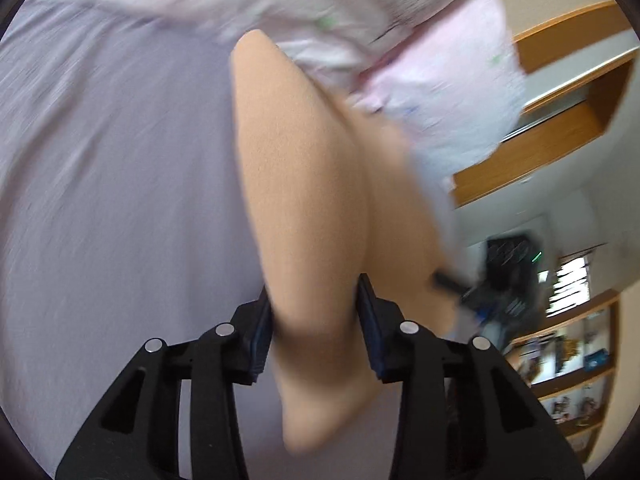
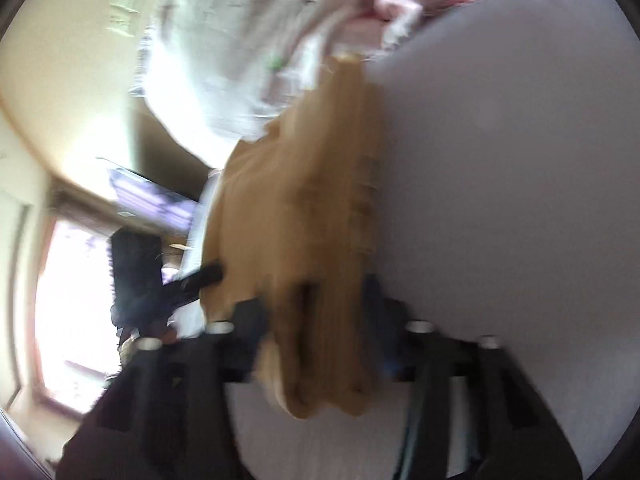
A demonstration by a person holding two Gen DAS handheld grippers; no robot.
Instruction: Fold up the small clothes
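Observation:
A tan garment (image 1: 304, 200) is stretched between both grippers above a pale lilac sheet (image 1: 100, 160). My left gripper (image 1: 314, 316) is shut on one end of it, the cloth bunched between the jaws. My right gripper (image 2: 316, 320) is shut on the other end of the tan garment (image 2: 296, 208). Each gripper shows in the other's view: the right gripper (image 1: 492, 292) at the right of the left wrist view, the left gripper (image 2: 160, 280) at the left of the right wrist view. Both views are blurred by motion.
A heap of white and pink printed clothes (image 1: 360, 20) lies beyond the tan garment, also in the right wrist view (image 2: 248, 40). Wooden shelves (image 1: 568, 92) and a bookcase (image 1: 568, 368) stand past the sheet's edge. A bright window (image 2: 68, 300) is behind the left gripper.

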